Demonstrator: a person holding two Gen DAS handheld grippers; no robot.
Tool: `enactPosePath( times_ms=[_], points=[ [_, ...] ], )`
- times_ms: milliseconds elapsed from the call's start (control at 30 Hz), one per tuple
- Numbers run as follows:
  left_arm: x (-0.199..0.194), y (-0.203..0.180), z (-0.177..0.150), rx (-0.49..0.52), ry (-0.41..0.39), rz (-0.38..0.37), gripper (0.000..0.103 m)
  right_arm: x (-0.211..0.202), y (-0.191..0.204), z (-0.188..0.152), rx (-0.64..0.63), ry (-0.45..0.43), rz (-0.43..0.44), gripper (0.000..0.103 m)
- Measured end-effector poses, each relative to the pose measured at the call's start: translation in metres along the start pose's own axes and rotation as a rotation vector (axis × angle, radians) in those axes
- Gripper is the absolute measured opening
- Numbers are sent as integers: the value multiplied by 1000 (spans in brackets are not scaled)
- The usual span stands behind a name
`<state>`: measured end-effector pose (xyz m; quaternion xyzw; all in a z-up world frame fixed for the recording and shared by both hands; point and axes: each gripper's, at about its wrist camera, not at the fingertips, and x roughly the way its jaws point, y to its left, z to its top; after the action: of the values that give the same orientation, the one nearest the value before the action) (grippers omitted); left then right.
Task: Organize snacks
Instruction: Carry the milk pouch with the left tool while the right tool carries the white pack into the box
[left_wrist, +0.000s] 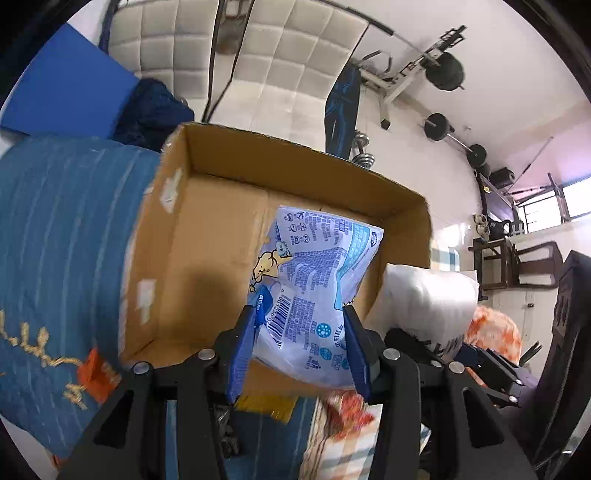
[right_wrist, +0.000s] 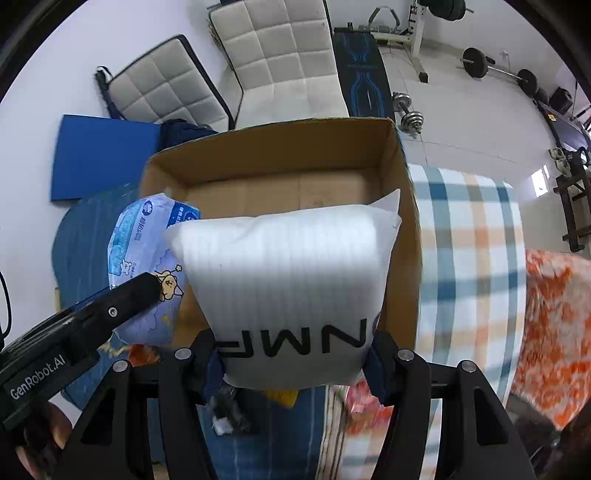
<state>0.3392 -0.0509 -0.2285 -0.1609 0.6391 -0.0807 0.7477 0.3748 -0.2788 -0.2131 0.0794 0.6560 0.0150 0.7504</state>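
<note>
Two snack bags hang above one open cardboard box (right_wrist: 280, 155), one per gripper. The left gripper (left_wrist: 301, 321) pinches a pale blue printed bag (left_wrist: 314, 266), crinkled, with a barcode and a cartoon figure, over the box's floor. The right gripper (right_wrist: 295, 354) clamps a puffy white bag (right_wrist: 288, 266) with black letters over the box's near right side. Only the left view shows the barcode; only the right view shows the white bag's lettering clearly.

both wrist views look steeply down along their fingers, close above the open cardboard box (left_wrist: 229, 236). they share the box (right_wrist: 280, 177), the quilted white cushions (right_wrist: 280, 55) beyond it, and the weights (left_wrist: 443, 70) on the floor.
</note>
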Motion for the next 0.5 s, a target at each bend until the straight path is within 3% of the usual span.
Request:
enactPosePath(
  times_ms=[167,333,500],
  points=[
    [54,5,34,-49,59,3,43,61,-10,53,-5,64,-14,64],
    [93,13,54,-89,105,-45,43,107,-18,87,15,115,-11,64],
    [114,14,63,-77,143,-2,45,139,-19,108,0,135,-58,65]
  ],
)
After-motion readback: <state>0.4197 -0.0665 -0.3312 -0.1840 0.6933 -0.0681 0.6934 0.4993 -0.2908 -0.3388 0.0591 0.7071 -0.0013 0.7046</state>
